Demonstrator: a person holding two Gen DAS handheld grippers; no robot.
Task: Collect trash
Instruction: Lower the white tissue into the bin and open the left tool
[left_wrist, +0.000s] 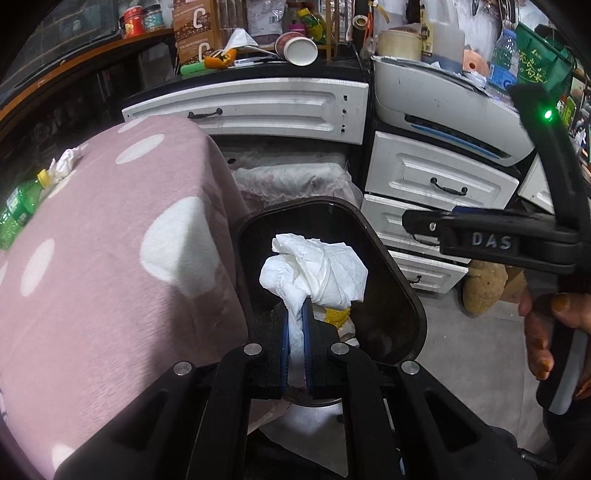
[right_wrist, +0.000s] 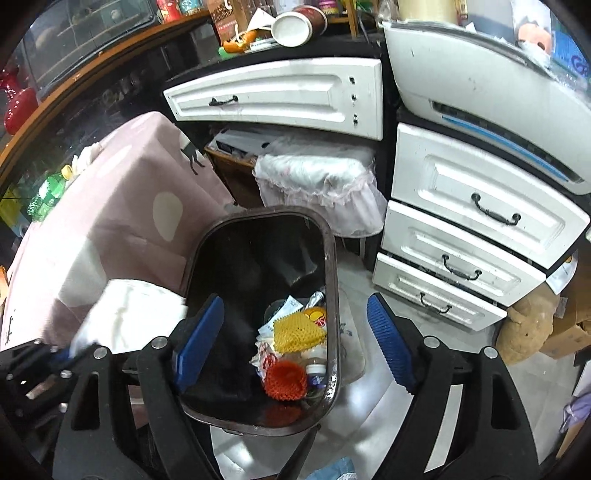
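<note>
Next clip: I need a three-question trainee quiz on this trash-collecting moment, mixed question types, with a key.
1. True or false: the left gripper is shut on a crumpled white tissue.
2. Which colour is the foam net lying at the near end of the trash bin? A) green B) orange-red C) white
3. Fill in: the right gripper has its jaws ____ with nothing between them.

Key:
1. True; the tissue is pinched between the blue pads above the bin.
2. B; the orange-red net sits below a yellow net.
3. open
</note>
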